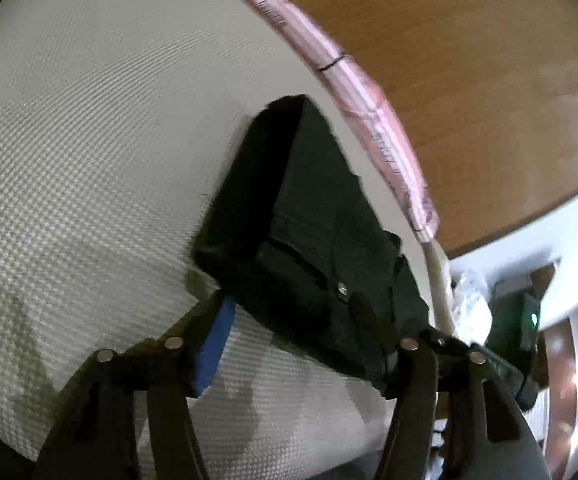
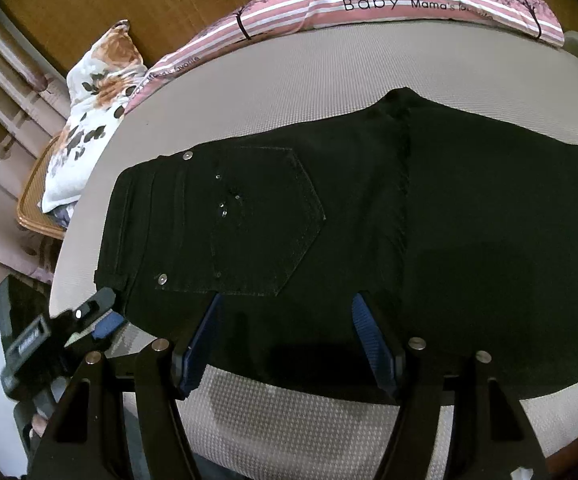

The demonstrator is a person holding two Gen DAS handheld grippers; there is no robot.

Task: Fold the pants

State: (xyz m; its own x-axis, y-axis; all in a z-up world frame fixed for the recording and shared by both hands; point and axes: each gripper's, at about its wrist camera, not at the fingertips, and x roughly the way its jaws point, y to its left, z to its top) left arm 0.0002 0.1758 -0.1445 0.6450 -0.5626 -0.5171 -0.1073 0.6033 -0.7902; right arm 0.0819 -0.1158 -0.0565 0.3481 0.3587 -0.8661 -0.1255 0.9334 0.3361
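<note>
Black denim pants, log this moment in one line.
black denim pants: folded, flat on white textured mat | left gripper: open at waistband | right gripper: open above

Bare mat (image 1: 89,140) beside pants (image 2: 329,220); pillow (image 2: 389,4) behind.

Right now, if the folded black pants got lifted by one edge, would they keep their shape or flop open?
The black pants would probably flop: the layers lie flat and soft on the woven mat, nothing pinning them. The denim-like stitching and rivets suggest some weight, so the lower layers would likely sag and unfold. The mat's rough weave may resist sliding.
</note>
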